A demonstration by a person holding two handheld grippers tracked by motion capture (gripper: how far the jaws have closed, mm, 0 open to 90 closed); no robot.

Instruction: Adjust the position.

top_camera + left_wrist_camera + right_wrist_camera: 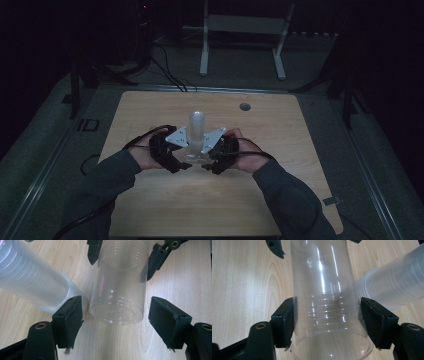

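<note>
Single clear cup lying on its side on the table, just beside the upright cup stack. Right gripper clamped on the cup near its rim; left gripper spread wide around its base, not touching. Probably mid-handover or separating cups from the stack; next calls for closing the left squarely, gently, to avoid crushing

A dim room: grey floor, white frame (cables nearby) behind the wooden table.
</note>
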